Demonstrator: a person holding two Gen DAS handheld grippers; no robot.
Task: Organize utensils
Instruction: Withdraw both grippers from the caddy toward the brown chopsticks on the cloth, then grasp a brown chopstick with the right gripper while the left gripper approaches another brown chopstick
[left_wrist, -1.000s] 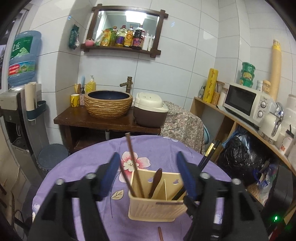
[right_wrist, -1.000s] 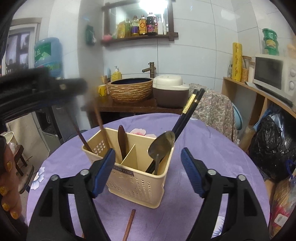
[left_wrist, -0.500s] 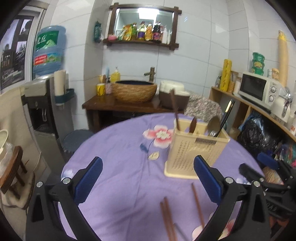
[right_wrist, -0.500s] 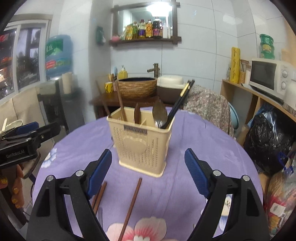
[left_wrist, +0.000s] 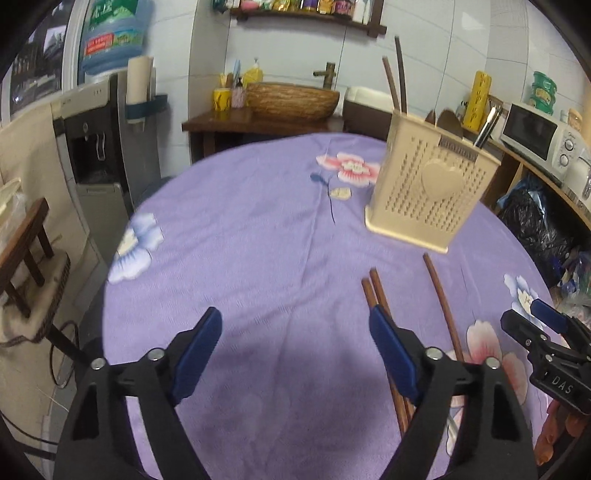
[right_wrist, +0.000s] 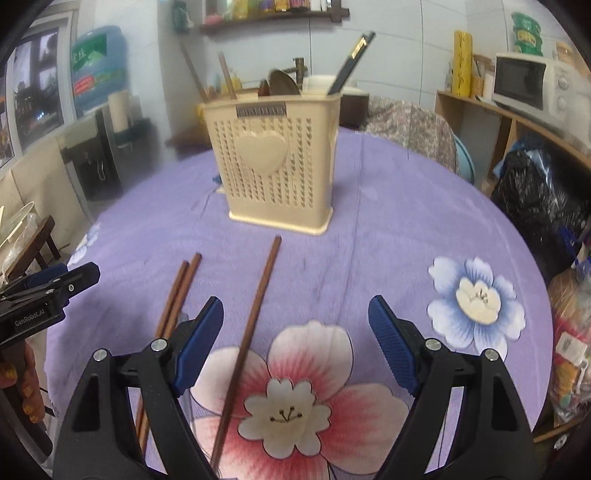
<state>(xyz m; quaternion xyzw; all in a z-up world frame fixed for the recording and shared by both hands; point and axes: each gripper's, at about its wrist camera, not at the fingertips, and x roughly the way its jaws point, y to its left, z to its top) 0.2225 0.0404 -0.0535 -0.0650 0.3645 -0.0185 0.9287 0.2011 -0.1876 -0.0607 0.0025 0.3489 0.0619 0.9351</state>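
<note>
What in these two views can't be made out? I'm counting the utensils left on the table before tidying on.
- Paired chopsticks: near ends hidden under the right gripper in the right wrist view, and under the left gripper's finger in the left.
- Single chopstick: near end cut off by the bottom edge.
- Holder: its walls hide the compartments, so the count inside is unclear.

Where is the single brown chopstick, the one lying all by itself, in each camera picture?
Left wrist view: the single chopstick lies right of centre on the purple cloth, right of the chopstick pair.
Right wrist view: the same chopstick runs up the lower middle, crossing the pink flower.
Shared landmark: the beige utensil holder stands just beyond its far tip.
</note>
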